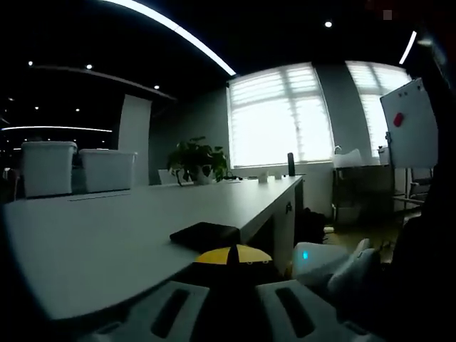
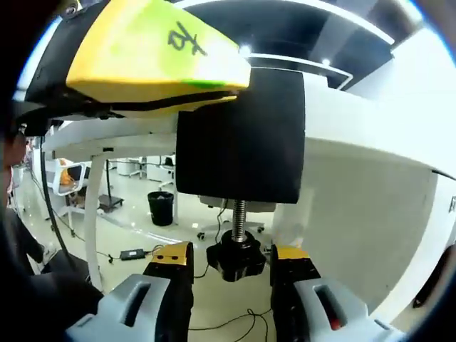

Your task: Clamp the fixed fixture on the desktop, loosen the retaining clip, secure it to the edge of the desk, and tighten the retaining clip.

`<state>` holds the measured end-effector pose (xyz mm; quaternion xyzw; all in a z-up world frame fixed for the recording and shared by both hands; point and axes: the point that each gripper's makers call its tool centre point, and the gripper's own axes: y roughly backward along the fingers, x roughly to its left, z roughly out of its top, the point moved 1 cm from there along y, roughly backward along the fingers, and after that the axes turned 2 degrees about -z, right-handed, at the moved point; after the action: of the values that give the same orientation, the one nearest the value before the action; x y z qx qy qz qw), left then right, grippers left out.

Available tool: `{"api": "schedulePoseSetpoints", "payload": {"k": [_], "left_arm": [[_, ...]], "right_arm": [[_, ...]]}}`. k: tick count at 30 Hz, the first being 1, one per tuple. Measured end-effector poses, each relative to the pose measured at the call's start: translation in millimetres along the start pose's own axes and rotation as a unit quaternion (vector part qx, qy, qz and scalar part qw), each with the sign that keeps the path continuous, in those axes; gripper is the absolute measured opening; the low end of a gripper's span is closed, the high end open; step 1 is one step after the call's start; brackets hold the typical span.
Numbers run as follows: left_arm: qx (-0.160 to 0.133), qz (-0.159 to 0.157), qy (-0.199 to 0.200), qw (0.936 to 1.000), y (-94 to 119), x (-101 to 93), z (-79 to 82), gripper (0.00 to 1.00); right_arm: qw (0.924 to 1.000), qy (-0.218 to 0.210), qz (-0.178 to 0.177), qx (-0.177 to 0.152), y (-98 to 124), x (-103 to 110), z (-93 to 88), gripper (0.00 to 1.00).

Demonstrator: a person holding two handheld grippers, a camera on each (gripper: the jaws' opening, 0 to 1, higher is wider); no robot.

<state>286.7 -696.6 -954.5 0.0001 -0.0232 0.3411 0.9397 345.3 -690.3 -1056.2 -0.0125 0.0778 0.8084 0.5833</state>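
Tightening of the retaining clip appears to be the step in hand. In the right gripper view, the black clamp fixture [image 2: 239,132] sits over the white desk edge [image 2: 342,107], its threaded screw [image 2: 239,216] running down to a black knob [image 2: 236,259]. The right gripper [image 2: 233,265] brackets that knob: its jaws stand at either side, close against it, apparently pinching it for a turn. The yellow-padded left gripper [image 2: 153,57] lies on top of the fixture from the left, apparently steadying it.

In the left gripper view, the flat black top plate of the fixture [image 1: 205,234] rests on the desktop [image 1: 107,242] at its near edge, just ahead of the left gripper [image 1: 231,258]. Whether its jaws are spread or pressed together cannot be told; a yellow pad hides the gap.

Hazards from this position:
- Knob slip: a partial pinch on the ribbed knob may let the jaws skate round it, leaving the screw loose.
- Fixture creep: if downward pressure from above eases while the screw is slack, the bracket may slide off the edge.
- Skewed seating: turning with the bracket tilted may cause the pad to bite unevenly.
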Motion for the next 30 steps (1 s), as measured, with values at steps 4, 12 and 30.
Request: {"api": "schedulePoseSetpoints", "payload": {"k": [4,12,30], "left_arm": [[-0.004,-0.002,0.002,1.0000,0,0.0,0.1,0.01],[0.002,0.003,-0.018,0.9998,0,-1.1,-0.1,0.01],[0.036,0.038,-0.045,0.9976,-2,-2.5,0.6,0.01]], "right_arm": [[1.0000,-0.001,-0.007,0.002,-1,-3,-0.3,0.30],[0.9999,0.002,0.011,0.006,0,-3,-0.7,0.27],[0.9580,0.076,0.276,-0.018,0,10,1.1,0.25]]}}
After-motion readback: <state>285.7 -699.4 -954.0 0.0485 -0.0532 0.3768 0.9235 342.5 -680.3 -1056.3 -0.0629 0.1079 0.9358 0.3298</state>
